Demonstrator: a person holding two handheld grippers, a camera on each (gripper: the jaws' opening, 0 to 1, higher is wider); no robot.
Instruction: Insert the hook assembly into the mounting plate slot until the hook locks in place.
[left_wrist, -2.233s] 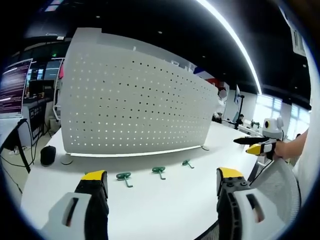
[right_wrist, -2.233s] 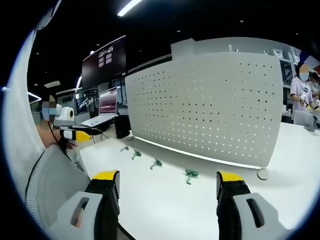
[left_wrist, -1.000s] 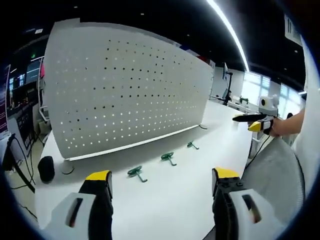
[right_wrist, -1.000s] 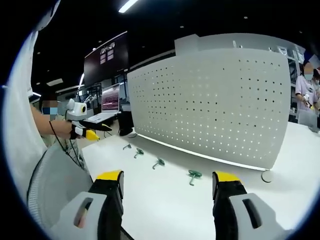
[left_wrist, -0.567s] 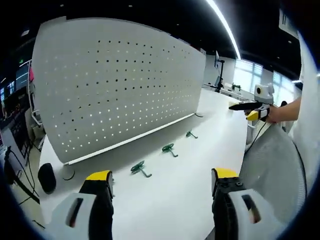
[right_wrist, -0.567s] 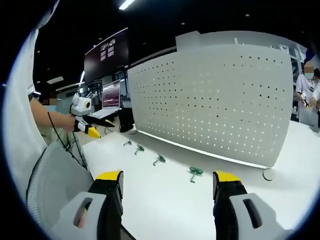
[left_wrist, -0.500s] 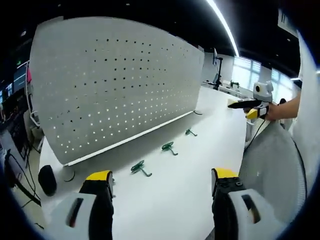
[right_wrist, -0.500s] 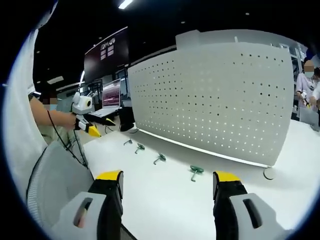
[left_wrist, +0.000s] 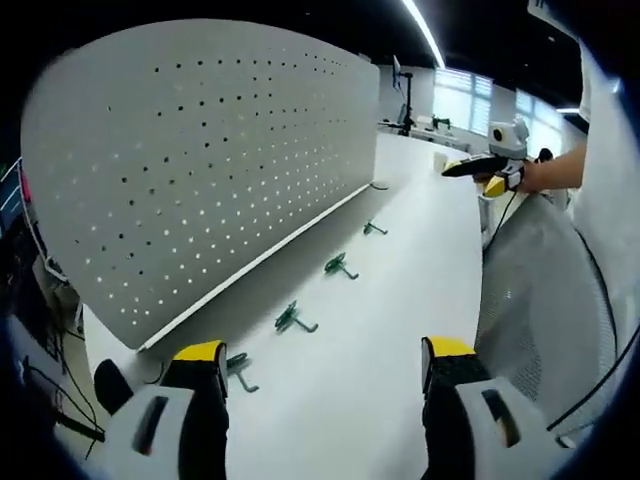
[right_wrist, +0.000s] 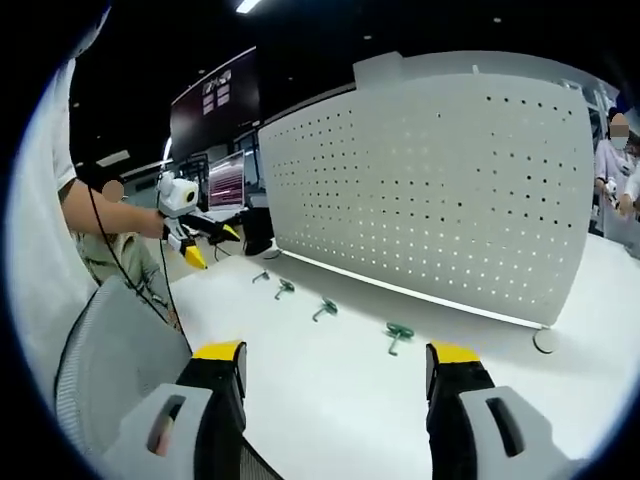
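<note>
Compared with half a second ago, the left hand-held gripper (left_wrist: 320, 365) has swung further to the left end of the pegboard, so a fourth green hook now shows beside its left jaw. Its two jaws stand wide apart with nothing between them.

The white perforated mounting plate (left_wrist: 210, 150) stands upright on the white tabletop (left_wrist: 400, 290). Four green hooks lie in a row on the tabletop in front of the plate, apart from each other: the nearest hook (left_wrist: 238, 368) just beside the left jaw, then the second hook (left_wrist: 293, 320), the third hook (left_wrist: 339, 266) and the farthest hook (left_wrist: 374, 228).

In the right gripper view, the right hand-held gripper (right_wrist: 335, 365) also has its jaws wide apart and holds nothing. A mesh chair back (right_wrist: 115, 360) is at the lower left.
</note>
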